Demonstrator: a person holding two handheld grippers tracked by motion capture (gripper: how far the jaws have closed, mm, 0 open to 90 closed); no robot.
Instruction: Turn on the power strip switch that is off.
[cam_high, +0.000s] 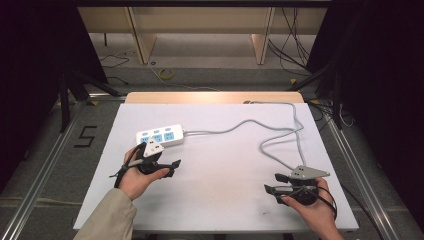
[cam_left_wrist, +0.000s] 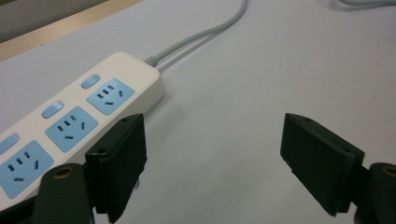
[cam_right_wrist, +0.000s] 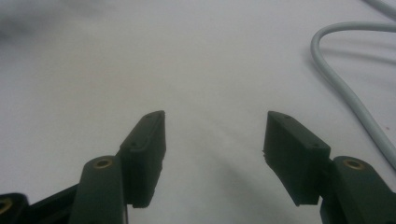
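The power strip (cam_high: 160, 136) lies lengthwise left to right just beyond the left tool (cam_high: 172, 167), which gapes wide and empty, nearer than the equally open, empty right tool (cam_high: 272, 183).

Looks like a lab recording bay. Black curtains (cam_high: 30, 75) on both sides, tripod legs (cam_high: 75, 87), loose floor cables (cam_high: 292, 37), a taped floor number (cam_high: 86, 136).

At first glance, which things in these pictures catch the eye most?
The white power strip with blue sockets stands out, lying at the table's left side just beyond the open left gripper. Its grey cable snakes across to the far right edge, looping near the open right gripper, which holds nothing.
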